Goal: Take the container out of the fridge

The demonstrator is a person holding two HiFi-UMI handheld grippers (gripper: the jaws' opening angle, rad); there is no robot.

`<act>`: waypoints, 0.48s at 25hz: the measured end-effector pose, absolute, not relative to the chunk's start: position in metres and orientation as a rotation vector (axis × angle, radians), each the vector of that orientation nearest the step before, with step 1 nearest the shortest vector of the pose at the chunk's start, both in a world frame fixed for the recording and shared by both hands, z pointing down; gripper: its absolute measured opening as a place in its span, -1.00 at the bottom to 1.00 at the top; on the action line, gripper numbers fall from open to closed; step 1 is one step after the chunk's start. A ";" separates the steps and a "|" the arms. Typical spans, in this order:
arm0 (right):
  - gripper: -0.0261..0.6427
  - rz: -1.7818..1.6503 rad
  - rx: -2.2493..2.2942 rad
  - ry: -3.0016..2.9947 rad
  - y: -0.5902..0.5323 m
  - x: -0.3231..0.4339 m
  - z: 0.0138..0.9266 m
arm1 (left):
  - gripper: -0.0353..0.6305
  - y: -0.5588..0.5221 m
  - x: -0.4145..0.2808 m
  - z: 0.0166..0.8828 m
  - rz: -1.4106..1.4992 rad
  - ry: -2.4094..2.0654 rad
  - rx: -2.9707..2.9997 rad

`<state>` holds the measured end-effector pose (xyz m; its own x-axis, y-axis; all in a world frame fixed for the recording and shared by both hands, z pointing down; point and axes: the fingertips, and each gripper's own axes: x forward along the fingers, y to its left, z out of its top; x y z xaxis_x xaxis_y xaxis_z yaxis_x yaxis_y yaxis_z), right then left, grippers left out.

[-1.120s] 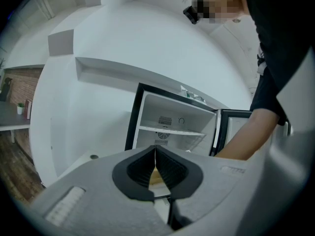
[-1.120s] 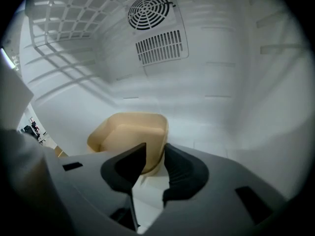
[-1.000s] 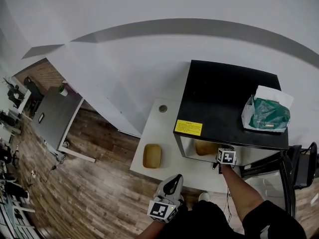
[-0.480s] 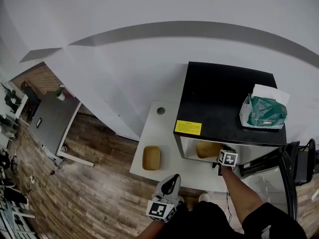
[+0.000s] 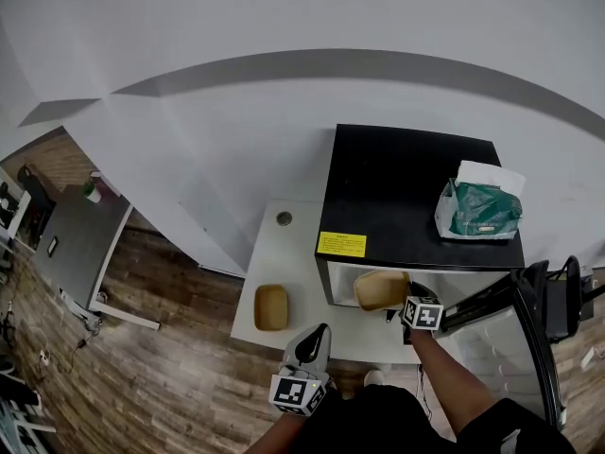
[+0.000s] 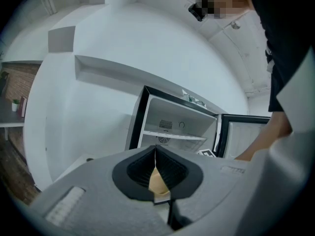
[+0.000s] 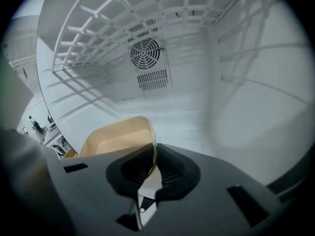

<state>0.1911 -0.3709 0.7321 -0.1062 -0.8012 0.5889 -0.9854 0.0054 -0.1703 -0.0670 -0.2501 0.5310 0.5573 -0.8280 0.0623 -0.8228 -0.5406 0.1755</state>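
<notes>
A tan open container (image 5: 381, 288) sits tilted at the mouth of the black mini fridge (image 5: 416, 192), its door swung open to the right. My right gripper (image 5: 404, 303) reaches into the opening and is shut on the container's near rim. In the right gripper view the rim (image 7: 147, 132) is pinched between the pads of the right gripper (image 7: 154, 155), inside the white fridge interior. My left gripper (image 5: 315, 340) hangs low near the person's body, shut and empty. In the left gripper view the left gripper (image 6: 155, 154) points toward the fridge (image 6: 177, 127).
A second tan container (image 5: 270, 306) lies on the white table (image 5: 284, 253) left of the fridge. A green bag (image 5: 480, 211) rests on top of the fridge. The open door (image 5: 515, 315) stands at the right. A wire shelf (image 7: 147, 14) spans above the held container.
The container has come forward from deeper inside the fridge to its front opening, held by the right gripper. The head view has shifted right; the left gripper stays low.
</notes>
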 end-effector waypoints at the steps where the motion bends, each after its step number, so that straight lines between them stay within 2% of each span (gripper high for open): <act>1: -0.86 0.793 1.863 -1.968 -0.365 0.191 0.726 | -0.84 -0.253 -0.066 0.530 -0.046 -1.389 2.612; 12: -0.86 0.795 1.946 -2.024 -0.287 0.188 0.654 | -0.84 -0.275 -0.053 0.515 -0.084 -1.314 2.670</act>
